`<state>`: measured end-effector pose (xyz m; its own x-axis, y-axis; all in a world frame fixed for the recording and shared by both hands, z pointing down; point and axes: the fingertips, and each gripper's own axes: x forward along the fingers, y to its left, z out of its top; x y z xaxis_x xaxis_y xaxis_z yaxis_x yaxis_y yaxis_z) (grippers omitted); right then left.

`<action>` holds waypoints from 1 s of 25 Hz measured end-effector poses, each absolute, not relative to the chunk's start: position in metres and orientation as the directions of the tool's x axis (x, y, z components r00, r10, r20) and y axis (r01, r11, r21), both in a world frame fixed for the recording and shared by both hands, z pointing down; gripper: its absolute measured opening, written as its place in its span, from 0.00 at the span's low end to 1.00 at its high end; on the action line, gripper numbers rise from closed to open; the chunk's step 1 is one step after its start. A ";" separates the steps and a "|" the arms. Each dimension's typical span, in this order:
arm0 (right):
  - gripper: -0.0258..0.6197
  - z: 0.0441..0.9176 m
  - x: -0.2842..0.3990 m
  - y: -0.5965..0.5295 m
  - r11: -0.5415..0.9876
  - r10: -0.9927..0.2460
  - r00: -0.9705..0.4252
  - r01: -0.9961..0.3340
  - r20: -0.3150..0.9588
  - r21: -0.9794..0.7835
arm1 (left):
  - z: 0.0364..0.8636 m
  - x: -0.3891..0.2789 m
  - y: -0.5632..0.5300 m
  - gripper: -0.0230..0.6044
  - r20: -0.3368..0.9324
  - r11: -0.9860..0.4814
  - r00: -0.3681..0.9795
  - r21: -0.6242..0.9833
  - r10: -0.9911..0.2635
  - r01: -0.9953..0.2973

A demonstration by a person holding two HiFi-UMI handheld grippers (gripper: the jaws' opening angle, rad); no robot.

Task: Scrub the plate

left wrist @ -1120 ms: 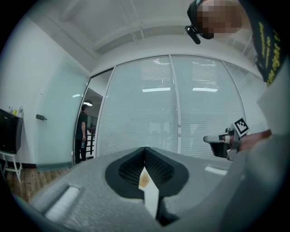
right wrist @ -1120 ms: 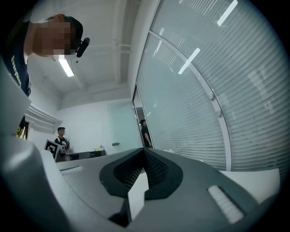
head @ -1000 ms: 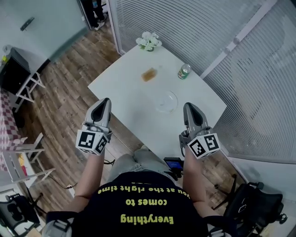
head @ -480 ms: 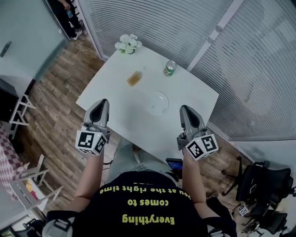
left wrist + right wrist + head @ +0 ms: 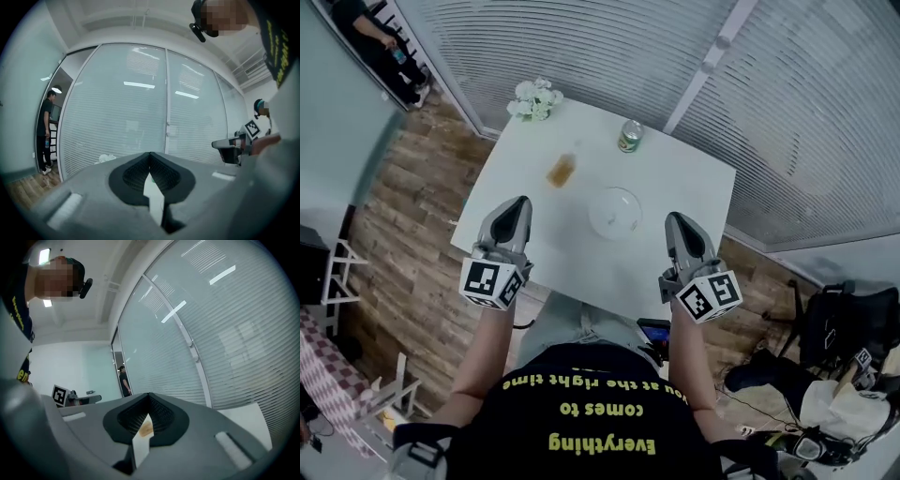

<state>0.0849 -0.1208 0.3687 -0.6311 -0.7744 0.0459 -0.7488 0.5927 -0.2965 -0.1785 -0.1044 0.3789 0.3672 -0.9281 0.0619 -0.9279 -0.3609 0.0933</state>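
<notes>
Near the table's [image 5: 680, 183] six o'clock edge, I'm holding left gripper [image 5: 517, 202] and right gripper [image 5: 678, 221] clenched, empty; scrubbing isn't starting yet, so next I'm needing the sponge [image 5: 562, 171], ten o'clock from the plate [image 5: 615, 212].

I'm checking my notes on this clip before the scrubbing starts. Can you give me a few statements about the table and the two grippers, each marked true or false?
1. The plate lies on the white table, touched by neither gripper. True.
2. The left gripper holds the brown sponge. False: its jaws are shut on nothing, and the brown sponge lies on the table beyond it.
3. The green can stands on the plate. False: it stands apart from the plate, near the table's far edge.
4. The right gripper has its jaws shut and empty. True.
5. White flowers sit at a far corner of the table. True.
</notes>
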 end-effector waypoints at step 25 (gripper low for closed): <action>0.05 0.469 0.101 -0.149 0.365 -0.820 -0.511 -0.814 0.259 -0.451 | 0.476 -0.117 -0.180 0.04 0.235 -0.569 0.586 0.143 -0.775 -0.810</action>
<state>0.1008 -0.1486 0.4692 -0.5106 -0.8200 0.2587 -0.8144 0.3647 -0.4513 -0.1173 -0.1796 0.4755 0.5861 -0.7755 0.2347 -0.8099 -0.5690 0.1428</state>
